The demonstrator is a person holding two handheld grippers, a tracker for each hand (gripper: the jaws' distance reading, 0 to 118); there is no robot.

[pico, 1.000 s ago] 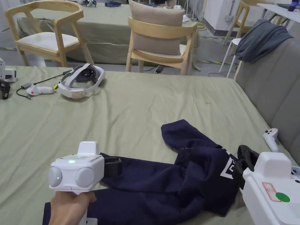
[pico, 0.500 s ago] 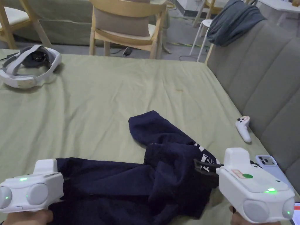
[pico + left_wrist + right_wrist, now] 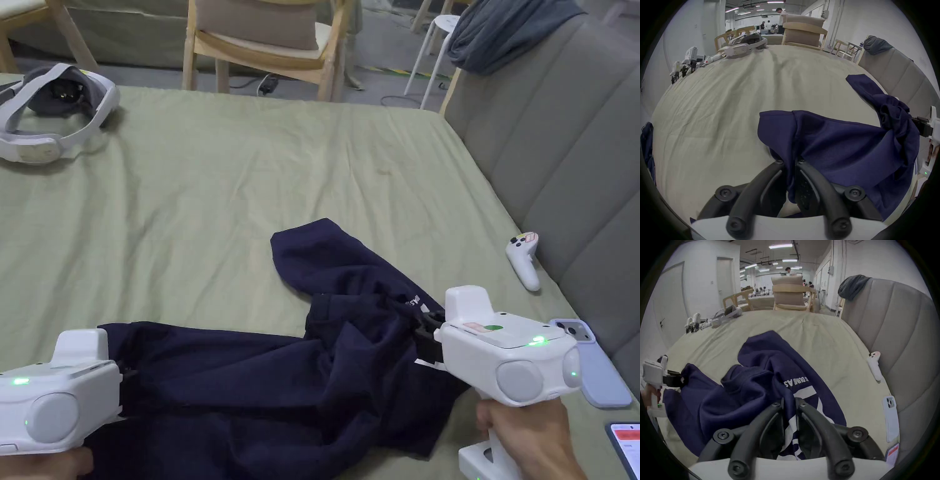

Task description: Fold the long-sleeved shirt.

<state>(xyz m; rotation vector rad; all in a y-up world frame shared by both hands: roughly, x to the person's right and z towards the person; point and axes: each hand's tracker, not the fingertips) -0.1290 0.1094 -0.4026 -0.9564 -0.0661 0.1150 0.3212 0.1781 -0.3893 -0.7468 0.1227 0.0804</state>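
Shirt [image 3: 300, 381], navy and long-sleeved, lies bunched on the green sheet [image 3: 250, 187] at six o'clock; one sleeve trails toward twelve; left gripper [image 3: 790, 162] pinches a fold at eight o'clock; right gripper [image 3: 789, 400] is clamped on cloth at four o'clock; folding seems barely begun, spreading flat not yet done.

Open cloth ahead of us, clutter hugging the edges

We are seeing wide bare desk [image 3: 250, 187] stretching between the navy shirt [image 3: 281, 387] and the far edge, free for passing. A white headset [image 3: 44, 119] is sitting at the far left corner; a white controller [image 3: 525, 259] and a phone [image 3: 594, 369] are lying along the right edge, just beside the grey sofa back [image 3: 562, 144], which is walling off that side. A wooden chair [image 3: 269, 37] is standing beyond the far edge.
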